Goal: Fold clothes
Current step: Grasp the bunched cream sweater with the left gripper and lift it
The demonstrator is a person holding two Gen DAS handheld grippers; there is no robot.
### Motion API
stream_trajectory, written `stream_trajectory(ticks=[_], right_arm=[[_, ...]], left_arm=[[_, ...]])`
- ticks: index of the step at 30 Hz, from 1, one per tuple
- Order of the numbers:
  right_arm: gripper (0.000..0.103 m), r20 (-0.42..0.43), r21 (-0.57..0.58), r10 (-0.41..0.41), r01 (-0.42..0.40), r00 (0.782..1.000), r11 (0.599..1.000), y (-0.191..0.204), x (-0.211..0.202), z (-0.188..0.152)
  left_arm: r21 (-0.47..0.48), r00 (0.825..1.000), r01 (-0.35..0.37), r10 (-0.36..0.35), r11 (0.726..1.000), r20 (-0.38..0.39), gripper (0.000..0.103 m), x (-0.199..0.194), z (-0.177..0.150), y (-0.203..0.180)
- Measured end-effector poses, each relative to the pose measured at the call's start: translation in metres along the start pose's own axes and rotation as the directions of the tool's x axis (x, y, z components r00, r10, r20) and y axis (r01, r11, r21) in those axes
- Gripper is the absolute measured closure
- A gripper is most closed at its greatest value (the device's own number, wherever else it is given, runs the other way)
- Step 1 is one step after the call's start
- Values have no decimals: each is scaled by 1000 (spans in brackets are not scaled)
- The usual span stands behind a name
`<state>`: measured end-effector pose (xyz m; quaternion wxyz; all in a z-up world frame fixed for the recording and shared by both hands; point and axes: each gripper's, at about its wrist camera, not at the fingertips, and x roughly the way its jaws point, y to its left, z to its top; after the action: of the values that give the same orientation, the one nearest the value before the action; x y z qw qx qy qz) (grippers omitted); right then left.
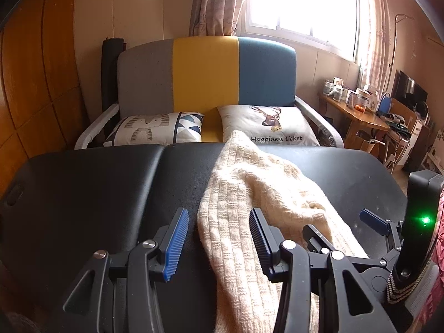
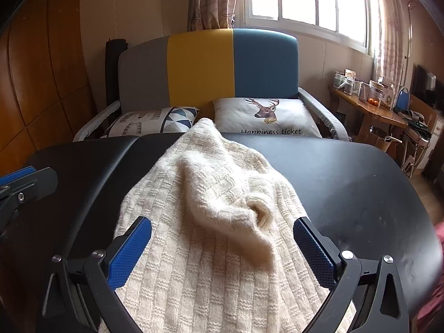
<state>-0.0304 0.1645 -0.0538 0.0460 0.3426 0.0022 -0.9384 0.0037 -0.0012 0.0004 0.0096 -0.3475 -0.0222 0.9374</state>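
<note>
A: On the black padded table (image 1: 83,183) we've got the cream knit sweater (image 2: 211,194), lying rumpled, running from the near edge toward the sofa (image 2: 199,63) behind it

B: Grippers?

A: Left gripper (image 1: 219,238) has its jaws spread, nothing pinched; the sweater's left edge lies between its blue pads (image 1: 174,244). Right gripper (image 2: 222,252) is spread wide, straddling the middle of the knit, with a bunched fold between the pads; we can't say whether they touch the cloth

B: Why parked like that?

A: We'd guess both are lined up over the near part to pick hold points; fabric is still lumpy, so folding looks barely begun. Left takes the edge, right the body, sensible for spreading it flat first

B: Any text?

A: Deer cushion (image 1: 272,127) on the sofa reads "Happiness ticket", clear in the left wrist view, partly cut off by the table in the right. Patterned cushion (image 1: 155,130) beside it, no readable words. Jars on the wooden side desk (image 2: 371,111) too small to read
</note>
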Motion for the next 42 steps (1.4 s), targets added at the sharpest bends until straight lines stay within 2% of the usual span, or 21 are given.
stream_trajectory(ticks=[3, 7, 11, 15, 18, 21, 25, 27, 28, 30, 33, 35, 37, 40, 42], right_arm=[[0, -8, -1, 1, -1, 1000, 1000, -1, -1, 1], [0, -9, -13, -5, 5, 1000, 1000, -3, -1, -2], [0, -10, -17, -7, 7, 1000, 1000, -2, 7, -8], [0, -19, -20, -13, 12, 1000, 1000, -2, 5, -8], [0, -22, -33, -33, 32, 999, 999, -1, 6, -8], [0, -17, -46, -46, 45, 999, 998, -2, 4, -8], [0, -13, -62, -51, 50, 999, 997, -3, 1, -7], [0, -17, -55, -26, 25, 1000, 998, -8, 1, -9], [0, -20, -52, -5, 4, 1000, 999, -11, 0, -10], [0, -43, -36, 74, -76, 996, 996, -22, -2, -17], [0, -78, 65, 222, -217, 972, 974, -58, -12, -36], [0, -102, 197, 316, -292, 943, 936, -94, -20, -55], [0, -99, 336, 370, -319, 924, 886, -132, -28, -77], [0, -83, 474, 398, -316, 913, 822, -174, -39, -109], [0, -71, 518, 410, -318, 909, 794, -188, -46, -125]], left_arm=[[9, 1000, -2, 2, 1000, 18, 56, -4, -3, 2], [4, 999, -14, 14, 1000, -44, 56, 8, 0, -2], [12, 999, -22, 23, 1000, -43, 54, 10, -7, -4], [-25, 996, 69, -71, 997, -62, 51, 14, -12, 3], [-117, 968, 220, -232, 968, -99, 51, 24, -20, 16], [-138, 966, 196, -215, 971, -143, 51, 33, -27, 21], [-182, 951, 234, -264, 955, -161, 52, 40, -37, 29], [-217, 938, 253, -294, 943, -184, 52, 45, -39, 37], [-232, 925, 273, -321, 934, -205, 52, 48, -42, 40], [-250, 903, 311, -367, 917, -225, 52, 50, -51, 46], [-208, 877, 379, -422, 902, -229, 51, 42, -58, 40], [-182, 860, 418, -452, 890, -237, 51, 37, -62, 32], [-144, 840, 451, -474, 881, -265, 51, 36, -67, 18], [-93, 817, 480, -483, 872, -316, 51, 35, -72, -5], [-62, 801, 496, -484, 866, -352, 51, 37, -72, -23]])
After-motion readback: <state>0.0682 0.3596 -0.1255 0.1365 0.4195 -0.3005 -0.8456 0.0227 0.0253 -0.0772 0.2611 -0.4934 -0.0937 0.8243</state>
